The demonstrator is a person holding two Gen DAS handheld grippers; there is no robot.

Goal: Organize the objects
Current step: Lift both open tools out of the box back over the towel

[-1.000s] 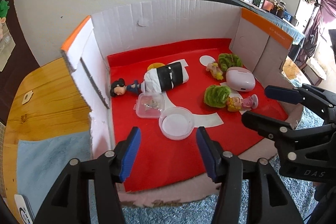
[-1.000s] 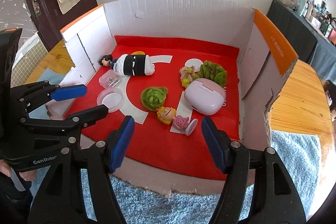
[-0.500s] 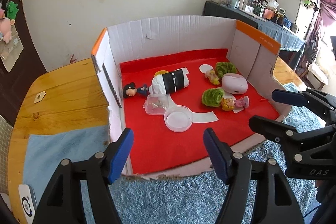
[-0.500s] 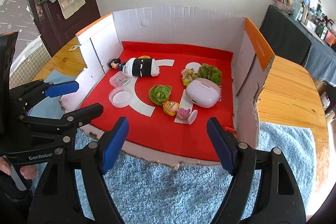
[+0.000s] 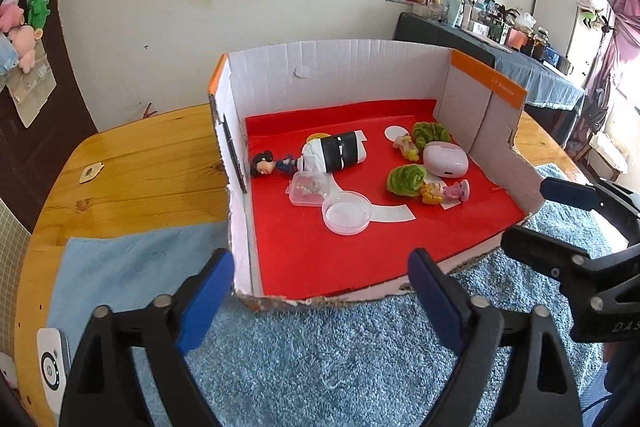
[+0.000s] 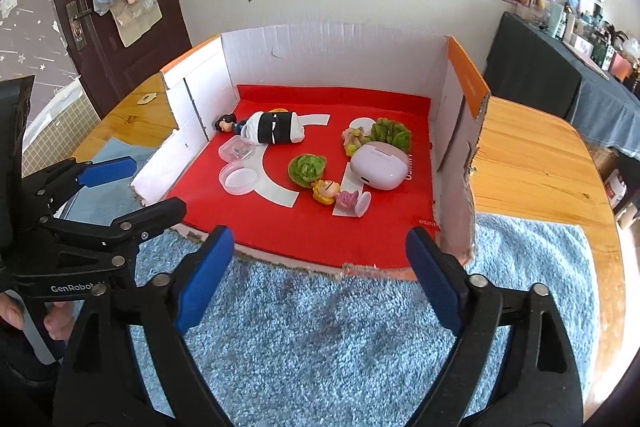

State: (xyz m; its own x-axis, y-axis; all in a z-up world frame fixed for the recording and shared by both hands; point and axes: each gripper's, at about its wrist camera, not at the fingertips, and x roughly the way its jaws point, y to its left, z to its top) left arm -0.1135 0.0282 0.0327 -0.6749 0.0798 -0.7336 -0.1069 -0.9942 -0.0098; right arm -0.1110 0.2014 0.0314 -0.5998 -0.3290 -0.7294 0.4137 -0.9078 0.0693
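both the left gripper (image 5: 320, 267) and right gripper (image 6: 318, 247) are held wide and empty; the round lid (image 5: 347, 212) lies ahead, probably nearer the left.

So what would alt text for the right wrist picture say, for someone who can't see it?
Open blue-tipped right tongs, empty, hover over a blue rug before an open-fronted cardboard box. On its red liner lie a pink case, two green lettuce toys, small dolls and clear round containers; the left tongs, also open, show at left.
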